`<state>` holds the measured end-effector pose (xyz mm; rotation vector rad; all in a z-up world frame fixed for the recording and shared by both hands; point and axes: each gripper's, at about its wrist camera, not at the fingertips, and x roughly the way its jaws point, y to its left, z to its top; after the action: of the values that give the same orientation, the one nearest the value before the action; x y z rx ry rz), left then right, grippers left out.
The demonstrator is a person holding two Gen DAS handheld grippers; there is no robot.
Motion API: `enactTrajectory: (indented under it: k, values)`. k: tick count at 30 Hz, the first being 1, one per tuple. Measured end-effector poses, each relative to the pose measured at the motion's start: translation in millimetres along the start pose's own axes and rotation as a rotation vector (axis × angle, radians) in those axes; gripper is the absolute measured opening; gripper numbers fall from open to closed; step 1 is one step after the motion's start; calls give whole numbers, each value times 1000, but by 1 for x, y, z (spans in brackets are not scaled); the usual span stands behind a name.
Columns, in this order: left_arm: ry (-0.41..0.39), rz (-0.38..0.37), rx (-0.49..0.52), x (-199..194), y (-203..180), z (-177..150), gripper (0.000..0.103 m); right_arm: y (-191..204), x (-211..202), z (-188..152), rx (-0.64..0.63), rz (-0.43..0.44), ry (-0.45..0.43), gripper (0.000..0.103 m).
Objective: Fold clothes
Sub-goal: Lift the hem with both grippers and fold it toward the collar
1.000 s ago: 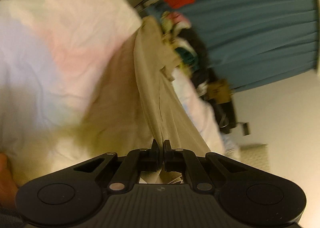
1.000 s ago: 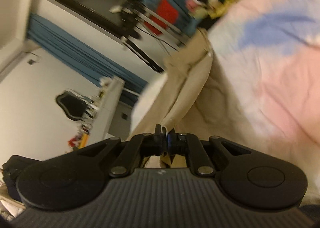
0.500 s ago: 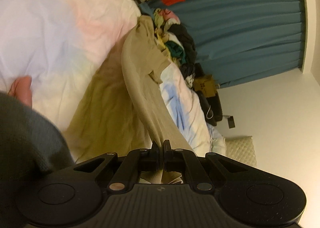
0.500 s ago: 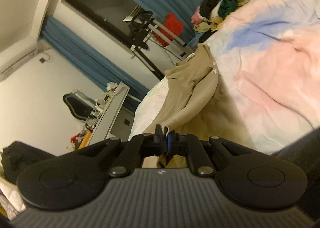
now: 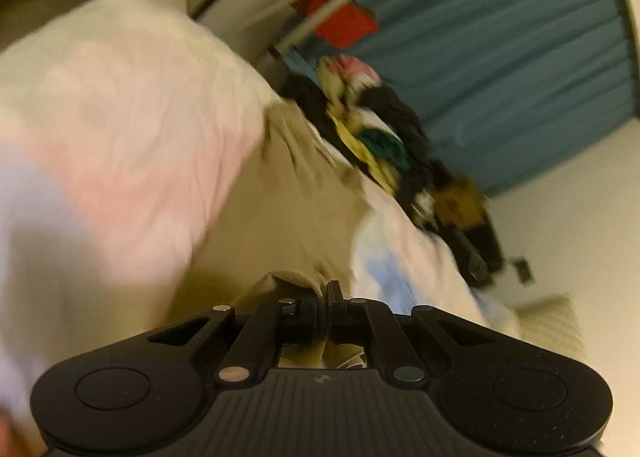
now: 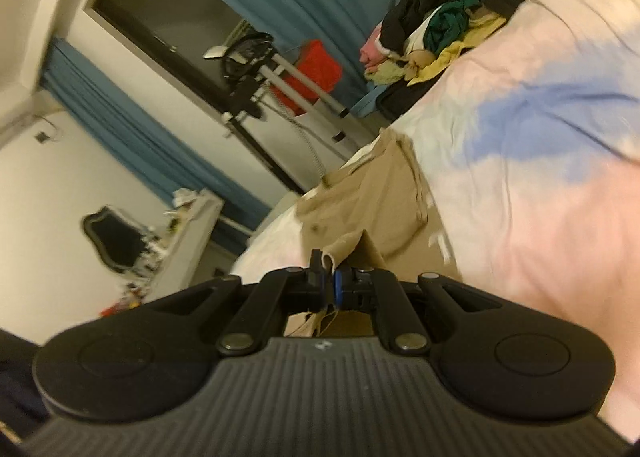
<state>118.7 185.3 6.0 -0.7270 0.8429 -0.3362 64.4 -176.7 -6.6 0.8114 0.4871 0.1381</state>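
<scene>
While the tan trousers (image 6: 372,209) lie stretched on the pastel bedspread (image 6: 540,145), their long axis runs straight away from both claws toward the heap of clothes (image 6: 448,33) at the far end. The left gripper (image 5: 327,293) is clamped on one near corner of the cloth, the right gripper (image 6: 326,269) on the other. Neither hand looks nearer; the fold likely carries this near edge forward along that axis.
</scene>
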Motion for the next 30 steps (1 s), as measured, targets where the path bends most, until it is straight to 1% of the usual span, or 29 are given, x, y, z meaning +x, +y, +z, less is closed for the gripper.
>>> enactTrajectory:
  k: [3, 6, 9, 11, 12, 14, 17, 20, 22, 26, 28, 29, 30]
  values:
    - [-51, 38, 3, 41, 0, 16, 4, 2, 45, 11, -86, -61, -27, 8]
    - [-87, 62, 5, 79, 3, 29, 4, -9, 81, 17, -108, -86, -33, 8]
    - [-114, 80, 33, 112, 9, 39, 4, -26, 112, 18, -153, -98, -57, 8]
    - [-129, 98, 88, 129, 13, 42, 4, -35, 131, 17, -188, -104, -74, 8]
    - [-137, 119, 128, 138, 12, 42, 4, -40, 141, 16, -206, -110, -79, 8]
    - [-151, 161, 207, 156, 10, 43, 5, -46, 160, 13, -248, -139, -70, 8]
    - [-140, 218, 308, 180, 12, 40, 5, -50, 186, 8, -313, -193, -43, 8]
    - [-124, 252, 356, 196, 14, 35, 5, -52, 204, 1, -377, -238, -14, 8]
    - [-124, 262, 374, 197, 14, 33, 5, -53, 214, -3, -406, -268, 9, 8]
    - [-135, 286, 437, 190, 4, 26, 7, -52, 209, -2, -403, -265, 4, 9]
    - [-136, 287, 463, 181, -2, 23, 19, -46, 199, 0, -407, -269, -10, 9]
    - [-137, 284, 470, 175, -5, 22, 37, -42, 195, 0, -409, -271, -17, 12]
    - [-153, 287, 478, 167, -9, 19, 53, -37, 187, 1, -418, -273, -28, 13]
